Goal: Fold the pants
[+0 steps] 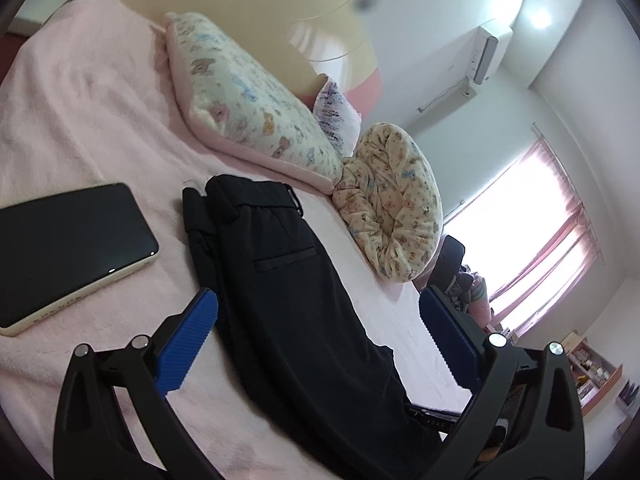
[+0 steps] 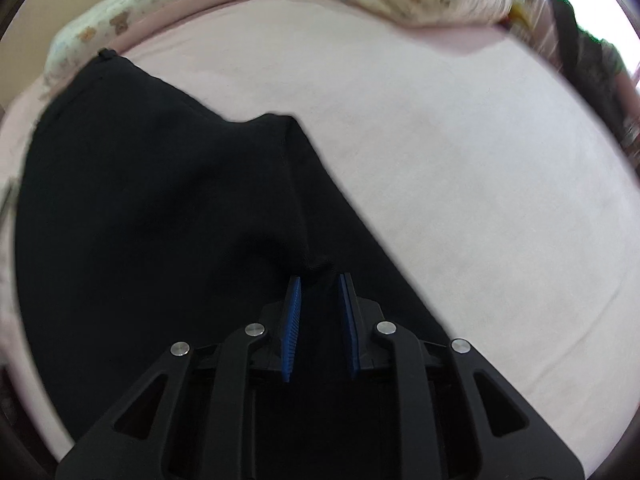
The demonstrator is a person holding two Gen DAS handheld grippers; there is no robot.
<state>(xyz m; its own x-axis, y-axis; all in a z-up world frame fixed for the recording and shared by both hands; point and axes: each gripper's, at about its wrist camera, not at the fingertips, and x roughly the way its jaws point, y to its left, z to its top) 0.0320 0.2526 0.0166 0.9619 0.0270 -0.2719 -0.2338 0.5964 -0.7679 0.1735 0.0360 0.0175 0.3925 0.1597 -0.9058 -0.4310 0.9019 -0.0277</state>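
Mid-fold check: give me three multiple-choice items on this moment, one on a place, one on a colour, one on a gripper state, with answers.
1. Where does the phone lie?
A. on the pillow
B. on the pink bed cover, beside the pants' waistband
C. on the pants

2. What colour are the pants?
A. black
B. grey
C. blue

3. How is the left gripper?
A. shut on the phone
B. shut on the pillow
C. open

Answers: 1 B, it rests flat on the bed cover. 2 A, the cloth is black in both views. 3 C, its blue fingers stand wide apart over the pants.
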